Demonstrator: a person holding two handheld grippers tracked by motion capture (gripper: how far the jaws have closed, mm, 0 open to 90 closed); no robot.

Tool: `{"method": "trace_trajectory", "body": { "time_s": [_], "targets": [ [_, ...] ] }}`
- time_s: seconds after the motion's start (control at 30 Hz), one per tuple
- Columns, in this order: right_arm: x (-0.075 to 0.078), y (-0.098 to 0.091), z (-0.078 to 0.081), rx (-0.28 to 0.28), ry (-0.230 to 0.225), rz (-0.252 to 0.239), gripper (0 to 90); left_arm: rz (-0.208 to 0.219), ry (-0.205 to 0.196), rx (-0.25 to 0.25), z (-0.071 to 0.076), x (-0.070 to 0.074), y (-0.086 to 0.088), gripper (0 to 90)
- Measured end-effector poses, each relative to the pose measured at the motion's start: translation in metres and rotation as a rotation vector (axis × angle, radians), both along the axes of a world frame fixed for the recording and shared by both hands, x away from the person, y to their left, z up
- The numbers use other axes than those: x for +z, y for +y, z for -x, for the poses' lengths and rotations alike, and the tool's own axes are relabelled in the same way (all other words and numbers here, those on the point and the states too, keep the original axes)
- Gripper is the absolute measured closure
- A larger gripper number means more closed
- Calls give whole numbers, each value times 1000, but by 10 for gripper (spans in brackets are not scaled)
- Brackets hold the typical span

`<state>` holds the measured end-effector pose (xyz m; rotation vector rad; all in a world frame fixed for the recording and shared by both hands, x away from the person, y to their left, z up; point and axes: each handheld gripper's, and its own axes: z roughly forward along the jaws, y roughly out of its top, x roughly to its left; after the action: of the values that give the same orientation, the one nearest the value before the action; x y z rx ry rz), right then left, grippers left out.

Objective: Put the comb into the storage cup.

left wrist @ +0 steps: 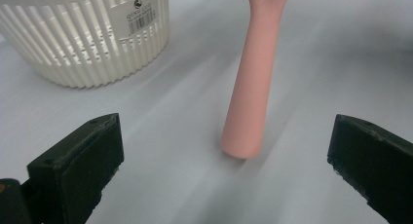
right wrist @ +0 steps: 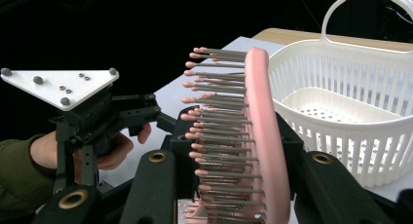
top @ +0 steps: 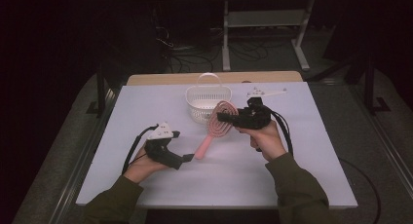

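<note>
Pink plastic hairbrush (top: 217, 124) pinched at its head by right tongs (top: 223, 118); handle slants toward left tongs (top: 187, 158) (spread, empty); white slatted plastic basket (top: 207, 103) just behind.

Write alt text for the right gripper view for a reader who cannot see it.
The right gripper clamps the head of a pink hairbrush between its black jaws, bristles pointing left. Behind it to the right, a white slatted basket with a loop handle stands on the table; at left, a hand holds the left gripper.
</note>
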<state>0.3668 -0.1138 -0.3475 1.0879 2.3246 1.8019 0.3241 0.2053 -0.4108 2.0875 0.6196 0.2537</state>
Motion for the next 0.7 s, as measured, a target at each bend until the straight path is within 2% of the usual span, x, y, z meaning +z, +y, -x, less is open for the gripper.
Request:
{"method": "trace_trajectory", "body": {
  "time_s": [0.1,0.37,0.5,0.7],
  "targets": [
    [0,0,0,-3,0,2,625,-8,-14,11,4,-2,8,0],
    [0,0,0,-4,-1,3,625,-20,-12,29,14,-8,25,0],
    [0,-1,0,-8,-5,0,625,-35,-25,37,20,-11,33,0],
    [1,-3,0,-15,-9,-5,626,-50,4,52,26,-18,43,0]
  ]
}}
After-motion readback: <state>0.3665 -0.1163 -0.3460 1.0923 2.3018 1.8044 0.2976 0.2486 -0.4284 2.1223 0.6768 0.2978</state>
